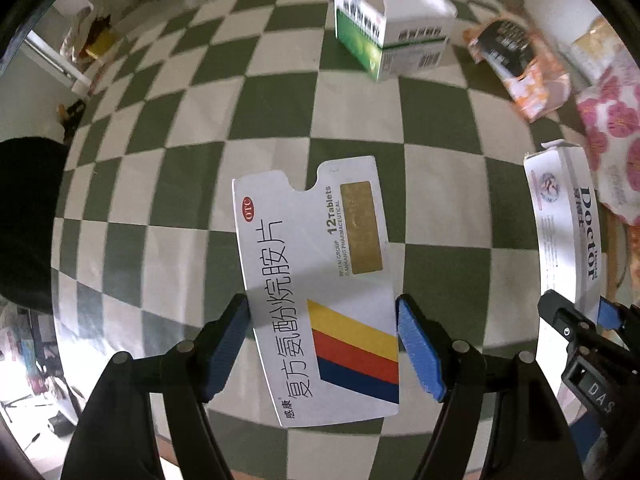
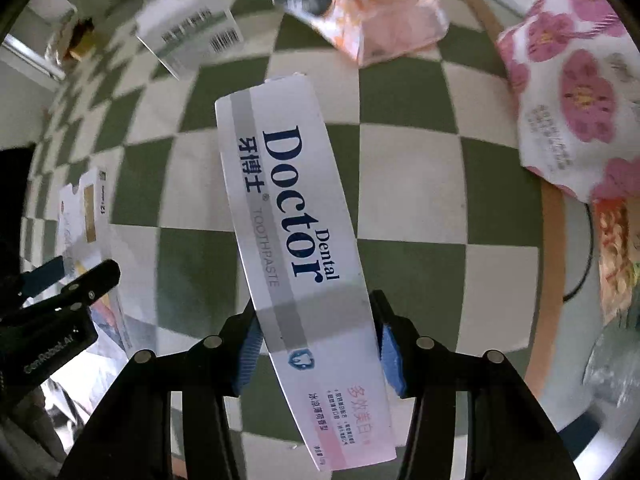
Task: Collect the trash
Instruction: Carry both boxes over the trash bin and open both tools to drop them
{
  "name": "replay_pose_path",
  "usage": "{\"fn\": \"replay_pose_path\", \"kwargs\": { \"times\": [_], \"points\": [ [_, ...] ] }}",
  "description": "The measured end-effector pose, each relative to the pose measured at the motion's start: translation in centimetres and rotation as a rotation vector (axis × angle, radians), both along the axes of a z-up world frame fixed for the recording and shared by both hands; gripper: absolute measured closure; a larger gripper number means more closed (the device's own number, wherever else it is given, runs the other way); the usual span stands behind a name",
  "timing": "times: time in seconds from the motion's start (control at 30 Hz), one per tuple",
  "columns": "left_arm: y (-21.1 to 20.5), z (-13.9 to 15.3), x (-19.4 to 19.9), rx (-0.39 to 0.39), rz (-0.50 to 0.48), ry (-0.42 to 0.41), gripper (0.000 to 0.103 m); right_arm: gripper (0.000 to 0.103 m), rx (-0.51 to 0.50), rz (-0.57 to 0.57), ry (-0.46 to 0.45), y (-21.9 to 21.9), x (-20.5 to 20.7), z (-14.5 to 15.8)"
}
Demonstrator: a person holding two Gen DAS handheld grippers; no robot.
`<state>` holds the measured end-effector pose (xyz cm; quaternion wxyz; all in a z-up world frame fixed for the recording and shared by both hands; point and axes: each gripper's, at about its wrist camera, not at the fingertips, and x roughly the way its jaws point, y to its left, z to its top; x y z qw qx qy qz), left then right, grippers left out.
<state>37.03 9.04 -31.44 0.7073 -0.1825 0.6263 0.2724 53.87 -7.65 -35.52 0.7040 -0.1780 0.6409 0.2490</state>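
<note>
My left gripper is shut on a flat white tablet box with yellow, red and blue stripes, held above the green-and-white checked cloth. My right gripper is shut on a long white Dental Doctor toothpaste box, also held off the table. The toothpaste box shows at the right of the left wrist view, with the right gripper below it. The tablet box and the left gripper show at the left of the right wrist view.
A green-and-white medicine carton stands at the far side of the table. An orange snack wrapper lies right of it. A pink-flowered packet and another wrapper lie at the right, near the round table's wooden rim.
</note>
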Motion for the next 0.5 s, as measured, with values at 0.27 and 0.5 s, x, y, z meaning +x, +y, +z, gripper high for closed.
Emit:
{"fn": "replay_pose_path", "kwargs": {
  "times": [0.27, 0.5],
  "points": [
    [-1.0, 5.9, -7.8, 0.059, -0.072, -0.138, 0.032, 0.051, 0.096, -0.046, -0.129, 0.0, -9.4, 7.9],
    [-2.0, 8.5, -18.0, 0.053, -0.140, -0.224, 0.032, 0.051, 0.177, -0.148, -0.175, -2.8, -20.9, 11.6]
  ]
}}
